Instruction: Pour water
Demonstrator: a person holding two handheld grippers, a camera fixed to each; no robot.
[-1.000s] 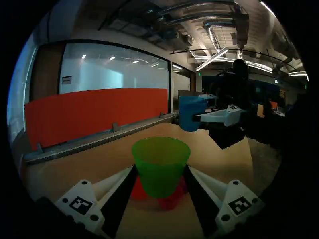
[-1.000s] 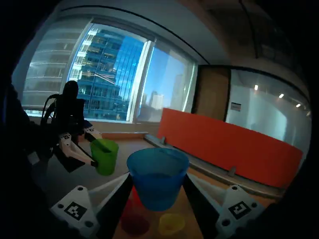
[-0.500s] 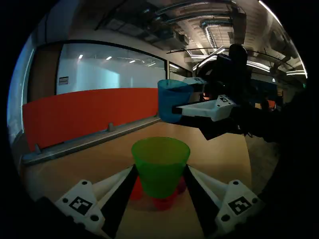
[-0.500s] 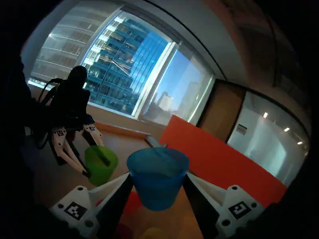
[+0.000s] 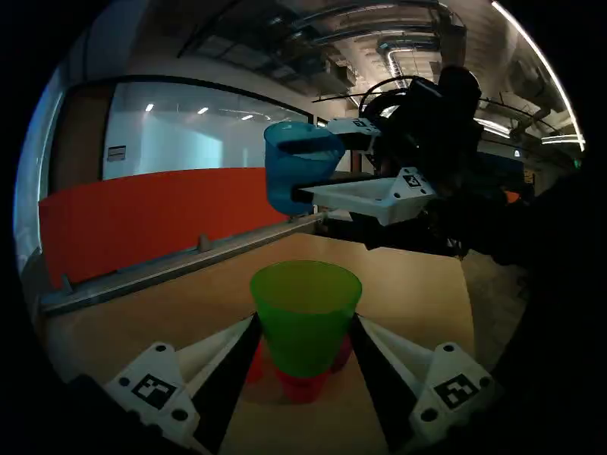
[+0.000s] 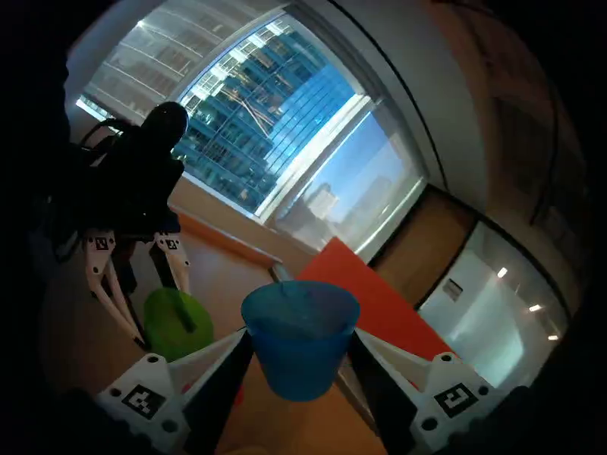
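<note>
Blue cup [image 5: 300, 173] pinched between both fingers of the right gripper [image 6: 300, 339], held in the air above and beyond a green cup [image 5: 306, 315].

The left gripper [image 5: 306, 324] clamps the green cup from both sides, low over a pale wooden tabletop [image 5: 190, 303], with red cups [image 5: 303, 383] on the table just beneath it. Behind the table runs an orange wall panel [image 5: 152, 212] with frosted glass [image 5: 212, 136] above. The ceiling has exposed pipes and strip lights [image 5: 425, 45]. In the right gripper view, a large window [image 6: 250, 129] shows glass high-rises and blue sky.
</note>
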